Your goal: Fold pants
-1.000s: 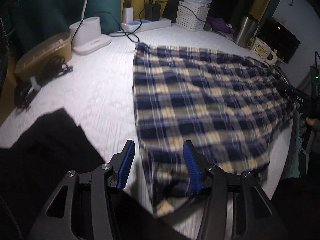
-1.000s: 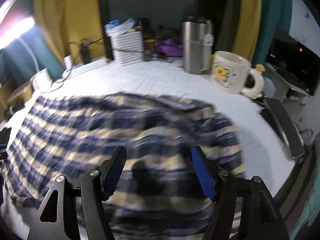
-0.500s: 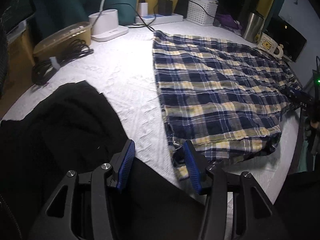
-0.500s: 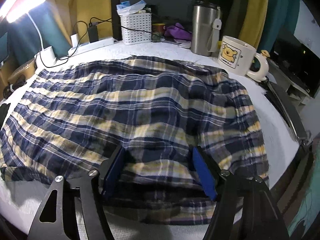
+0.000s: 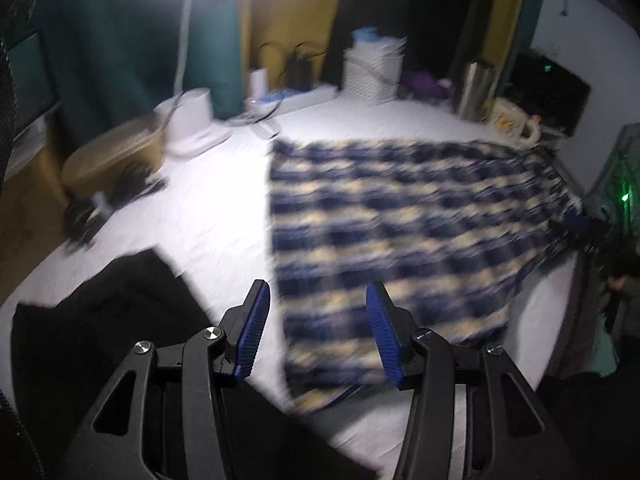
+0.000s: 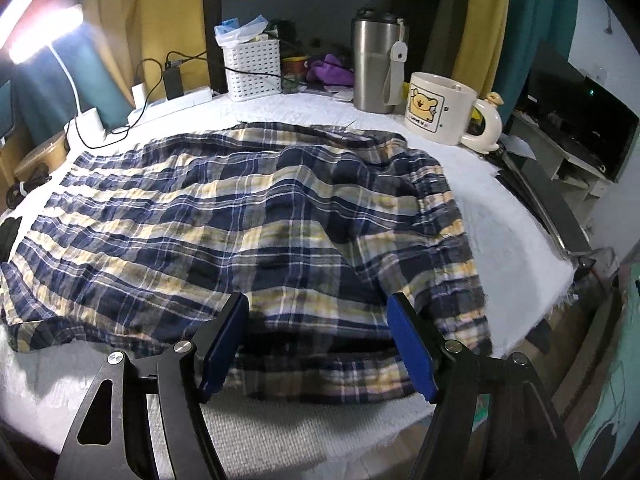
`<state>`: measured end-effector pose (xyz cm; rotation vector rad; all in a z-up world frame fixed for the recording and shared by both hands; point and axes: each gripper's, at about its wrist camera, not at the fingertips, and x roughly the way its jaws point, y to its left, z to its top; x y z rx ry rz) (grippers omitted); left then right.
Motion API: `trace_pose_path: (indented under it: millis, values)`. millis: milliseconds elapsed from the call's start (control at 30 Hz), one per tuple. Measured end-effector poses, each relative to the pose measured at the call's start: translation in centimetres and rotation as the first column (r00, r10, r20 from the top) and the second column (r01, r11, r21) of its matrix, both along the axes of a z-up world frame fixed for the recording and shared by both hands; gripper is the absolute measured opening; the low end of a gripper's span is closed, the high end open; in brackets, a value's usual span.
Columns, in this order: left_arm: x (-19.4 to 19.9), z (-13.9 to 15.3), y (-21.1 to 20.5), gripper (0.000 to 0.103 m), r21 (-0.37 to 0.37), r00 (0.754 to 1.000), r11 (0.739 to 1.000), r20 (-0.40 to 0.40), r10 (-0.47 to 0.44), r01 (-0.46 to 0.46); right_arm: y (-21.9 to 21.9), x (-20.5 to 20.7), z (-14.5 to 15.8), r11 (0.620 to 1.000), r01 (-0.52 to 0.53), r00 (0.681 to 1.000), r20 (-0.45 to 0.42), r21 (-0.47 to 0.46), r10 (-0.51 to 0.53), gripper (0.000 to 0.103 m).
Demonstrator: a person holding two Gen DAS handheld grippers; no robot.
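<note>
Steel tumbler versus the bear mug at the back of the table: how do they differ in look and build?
The steel tumbler is tall, narrow and bare metal with a dark lid; the bear mug is squat, wide, cream and lidless. The mug has a cartoon bear print and a curved handle; the tumbler has only a white strap hanging down its side. Both stand upright on the white table cover, behind the plaid pants.

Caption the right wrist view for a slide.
Right claw opening over the near edge of plaid pants spread on a white table, mug behind.

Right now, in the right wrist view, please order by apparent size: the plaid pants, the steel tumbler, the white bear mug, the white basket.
1. Plaid pants
2. Steel tumbler
3. White bear mug and white basket look alike; unsure.
</note>
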<state>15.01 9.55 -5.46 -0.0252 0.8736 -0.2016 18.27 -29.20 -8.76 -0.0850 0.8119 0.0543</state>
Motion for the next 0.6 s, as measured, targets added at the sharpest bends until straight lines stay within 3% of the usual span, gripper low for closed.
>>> trace_pose_path:
  millis: [300,600]
  values:
    - [3.4,-1.7,-7.0,0.050,-0.060,0.991,0.989,-0.016,-0.135,0.133,-1.7,-1.2,-0.3,0.999,0.023,1.000,0.006,0.024,-0.024,0.079]
    - [2.7,-3.5,-10.2,0.050,-0.050,0.976,0.978,-0.080,-0.204,0.200,-2.0,-1.0,-1.0,1.000,0.016,1.000,0.003,0.022,-0.016,0.079]
